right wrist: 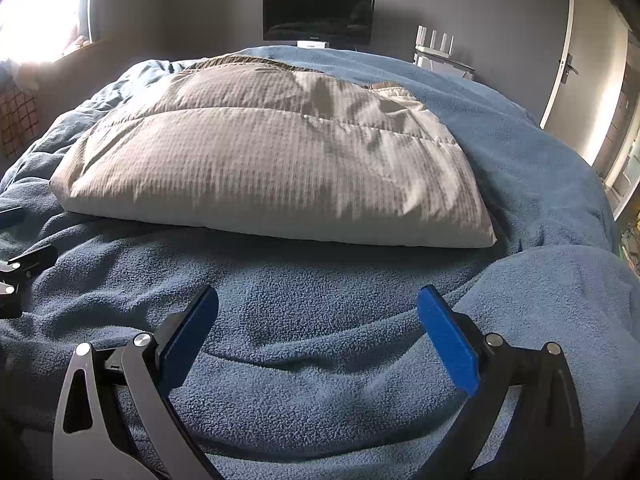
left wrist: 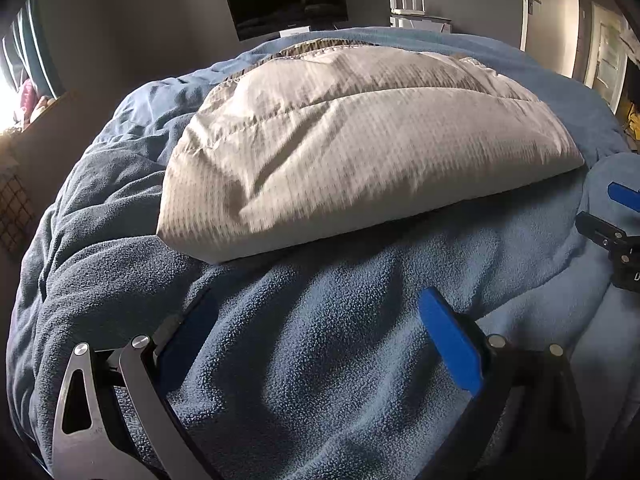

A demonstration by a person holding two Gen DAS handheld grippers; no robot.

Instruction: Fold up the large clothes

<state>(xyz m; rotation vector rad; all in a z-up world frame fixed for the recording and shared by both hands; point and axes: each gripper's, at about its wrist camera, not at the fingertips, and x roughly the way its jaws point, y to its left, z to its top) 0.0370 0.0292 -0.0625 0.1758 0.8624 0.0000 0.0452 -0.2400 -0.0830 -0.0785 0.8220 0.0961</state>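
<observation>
A beige quilted garment [left wrist: 352, 140] lies folded into a thick rectangle on a blue fleece blanket [left wrist: 320, 360]; it also shows in the right wrist view [right wrist: 280, 168]. My left gripper [left wrist: 316, 312] is open and empty, low over the blanket just in front of the garment's near edge. My right gripper [right wrist: 318, 308] is open and empty, also over the blanket [right wrist: 320, 360] short of the garment's near edge. The right gripper shows at the right edge of the left wrist view [left wrist: 616, 240]; the left gripper shows at the left edge of the right wrist view [right wrist: 20, 268].
The blanket covers a bed. A dark monitor [right wrist: 319, 12] stands at the far wall, with a white router [right wrist: 434, 50] to its right. A door [right wrist: 576, 60] is at far right and a bright window [right wrist: 36, 8] at far left.
</observation>
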